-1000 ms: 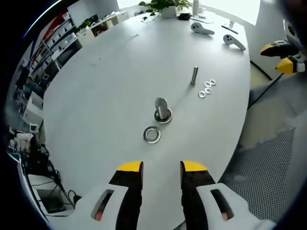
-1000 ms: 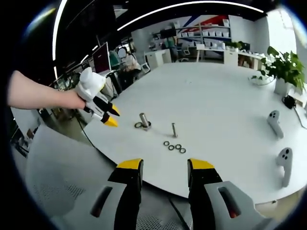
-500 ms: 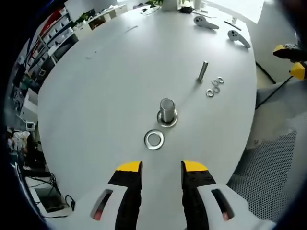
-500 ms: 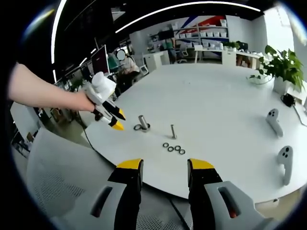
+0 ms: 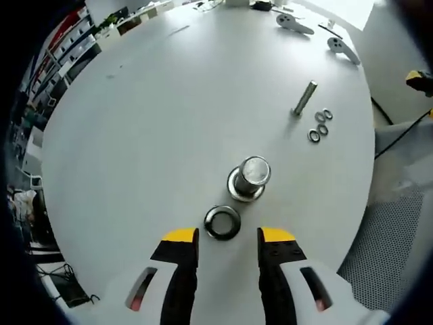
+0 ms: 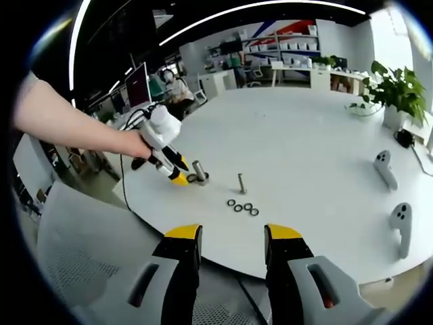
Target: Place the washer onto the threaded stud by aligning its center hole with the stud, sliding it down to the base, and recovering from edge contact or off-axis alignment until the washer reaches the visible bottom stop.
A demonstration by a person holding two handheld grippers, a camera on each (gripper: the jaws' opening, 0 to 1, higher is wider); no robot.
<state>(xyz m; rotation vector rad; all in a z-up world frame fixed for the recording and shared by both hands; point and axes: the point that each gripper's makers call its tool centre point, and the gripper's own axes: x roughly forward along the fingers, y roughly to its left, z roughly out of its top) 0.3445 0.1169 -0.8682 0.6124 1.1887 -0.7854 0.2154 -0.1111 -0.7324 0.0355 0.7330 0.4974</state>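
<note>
A steel washer (image 5: 222,222) lies flat on the white table (image 5: 155,115), just ahead of my left gripper (image 5: 226,236), whose yellow-tipped jaws stand open on either side of it. Right behind the washer an upright steel stud (image 5: 251,176) stands on its round base. In the right gripper view, a hand holds the left gripper (image 6: 177,177) low over the table beside the stud (image 6: 199,171). My right gripper (image 6: 225,237) hangs open off the table's near edge with nothing between its jaws.
A thin steel pin (image 5: 304,98) stands further back with three small rings (image 5: 321,125) beside it. Two white controllers (image 5: 318,34) lie at the far edge. A potted plant (image 6: 399,95) stands at the table's right. Mesh chair fabric (image 5: 385,250) lies past the table edge.
My left gripper has moved forward and down toward the washer and stud, so both loom larger and nearer its jaws. The right gripper has stayed about where it was.
</note>
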